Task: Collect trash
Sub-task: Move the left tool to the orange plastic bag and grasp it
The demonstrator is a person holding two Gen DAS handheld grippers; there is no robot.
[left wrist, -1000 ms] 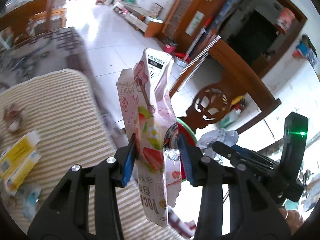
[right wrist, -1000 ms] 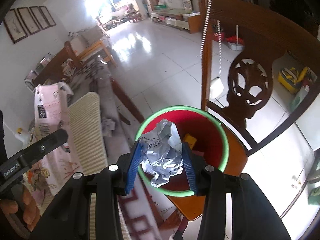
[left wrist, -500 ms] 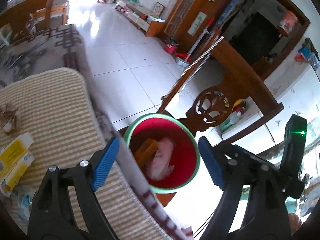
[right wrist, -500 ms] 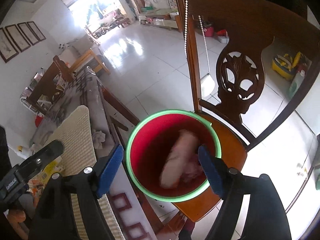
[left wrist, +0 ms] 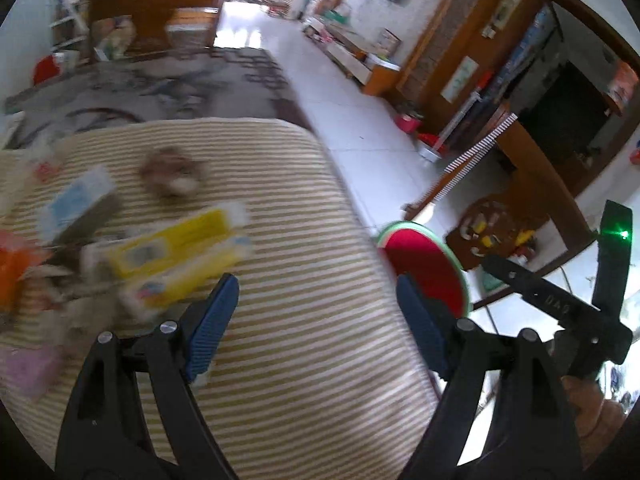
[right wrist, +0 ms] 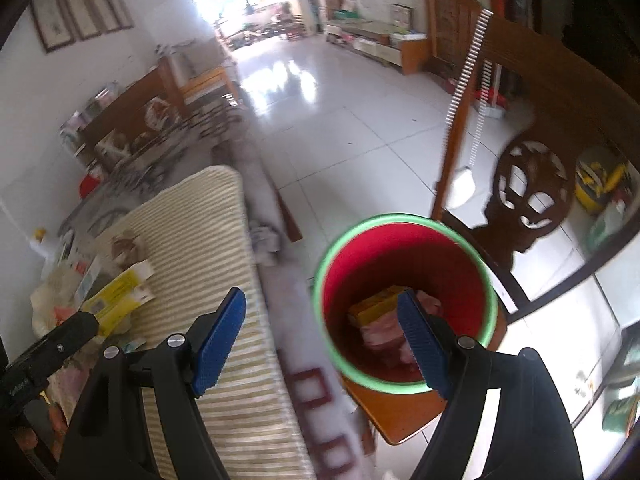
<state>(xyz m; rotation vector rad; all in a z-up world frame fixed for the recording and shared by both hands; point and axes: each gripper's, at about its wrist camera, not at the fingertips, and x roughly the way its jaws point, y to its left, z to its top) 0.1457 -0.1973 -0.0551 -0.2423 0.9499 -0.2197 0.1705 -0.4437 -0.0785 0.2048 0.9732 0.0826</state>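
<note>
My left gripper [left wrist: 318, 320] hangs open and empty over a striped mat [left wrist: 304, 216]. To its left on the mat lies blurred trash: a yellow box [left wrist: 172, 252], a blue-and-white box [left wrist: 76, 204] and a brown crumpled scrap [left wrist: 172, 172]. The red bin [left wrist: 424, 268] with a green rim stands off the mat's right edge. My right gripper [right wrist: 320, 338] is also open and empty, its right pad over the bin [right wrist: 400, 218]. Inside the bin lie a yellow box [right wrist: 376, 304] and a pink pouch [right wrist: 384, 336].
The bin stands on a wooden chair seat [right wrist: 400, 412] with a carved back [right wrist: 528, 188]. A crumpled tissue [right wrist: 266, 240] lies on the table edge beside the mat [right wrist: 192, 240]. More trash sits at the mat's left, with an orange piece [left wrist: 12, 272] and a pink piece [left wrist: 28, 364].
Both grippers opened; the pink pouch and the crumpled silver wad dropped into the bin. The left gripper then swung left over the mat, and the right one shifted left too.
</note>
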